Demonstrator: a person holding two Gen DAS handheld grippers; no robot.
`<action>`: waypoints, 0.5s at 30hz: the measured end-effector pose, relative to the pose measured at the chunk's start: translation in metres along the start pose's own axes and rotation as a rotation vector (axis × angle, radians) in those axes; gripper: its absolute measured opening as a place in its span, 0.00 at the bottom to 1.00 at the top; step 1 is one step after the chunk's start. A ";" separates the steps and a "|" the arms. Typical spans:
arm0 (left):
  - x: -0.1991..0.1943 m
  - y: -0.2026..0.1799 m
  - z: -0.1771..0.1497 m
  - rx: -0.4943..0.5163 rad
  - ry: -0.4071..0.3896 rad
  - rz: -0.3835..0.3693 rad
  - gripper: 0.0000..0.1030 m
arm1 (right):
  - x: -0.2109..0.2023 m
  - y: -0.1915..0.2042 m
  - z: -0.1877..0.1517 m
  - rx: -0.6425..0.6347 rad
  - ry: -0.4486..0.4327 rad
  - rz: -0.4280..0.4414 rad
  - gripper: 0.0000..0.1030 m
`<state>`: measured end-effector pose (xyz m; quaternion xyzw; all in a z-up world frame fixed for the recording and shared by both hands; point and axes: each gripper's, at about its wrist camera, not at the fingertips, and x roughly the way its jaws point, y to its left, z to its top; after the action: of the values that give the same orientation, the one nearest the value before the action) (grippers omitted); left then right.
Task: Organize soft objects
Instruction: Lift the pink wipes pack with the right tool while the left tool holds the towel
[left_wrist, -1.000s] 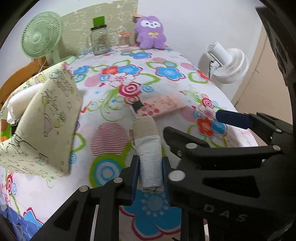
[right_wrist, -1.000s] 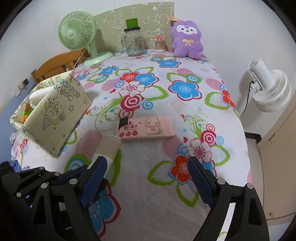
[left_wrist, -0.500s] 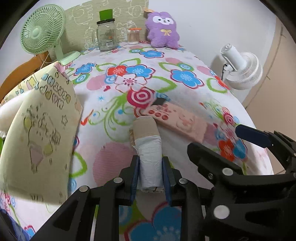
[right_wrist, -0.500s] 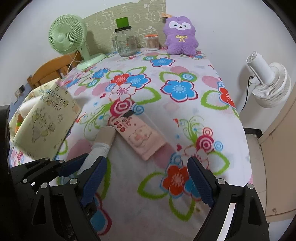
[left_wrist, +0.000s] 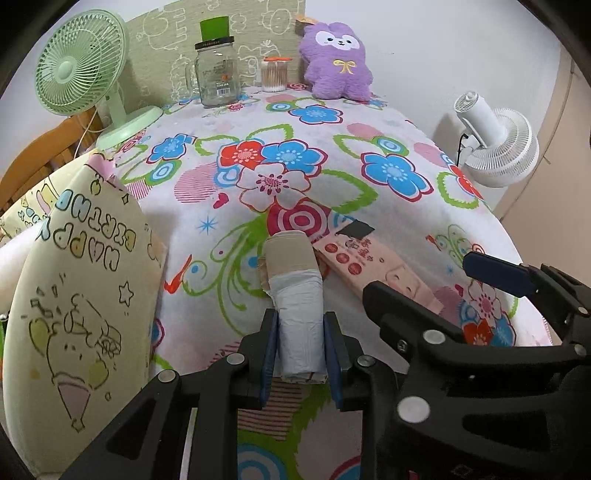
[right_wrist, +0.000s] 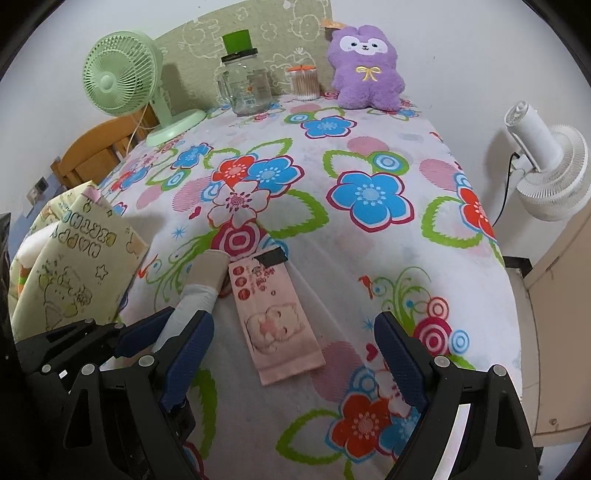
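My left gripper is shut on a white roll with a tan paper band, held low over the flowered tablecloth; the roll also shows in the right wrist view. A pink tissue pack lies on the cloth just right of the roll and also shows in the left wrist view. My right gripper is open and empty, its fingers either side of the pack's near end. A purple plush toy sits at the far edge.
A yellow "Happy Birthday" gift bag stands at the left edge. A green desk fan, a glass jar with a green lid and a cotton swab pot stand at the back. A white floor fan stands off the right side.
Both grippers have swung, so the tissue pack now lies lengthwise between the right fingers. The left gripper still holds the roll, now close beside the pack.
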<state>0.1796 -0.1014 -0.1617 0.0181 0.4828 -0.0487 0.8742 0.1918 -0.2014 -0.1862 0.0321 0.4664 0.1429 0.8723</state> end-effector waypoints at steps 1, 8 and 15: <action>0.000 0.000 0.001 0.001 0.001 0.000 0.22 | 0.002 0.000 0.001 0.002 0.005 -0.002 0.88; 0.002 -0.001 0.002 0.018 0.004 0.004 0.22 | 0.017 0.006 0.007 0.005 0.035 -0.018 0.74; 0.002 -0.001 0.002 0.022 0.003 -0.002 0.22 | 0.022 0.014 0.009 -0.025 0.044 -0.032 0.52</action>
<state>0.1818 -0.1022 -0.1626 0.0275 0.4834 -0.0548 0.8733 0.2081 -0.1809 -0.1961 0.0106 0.4841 0.1356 0.8643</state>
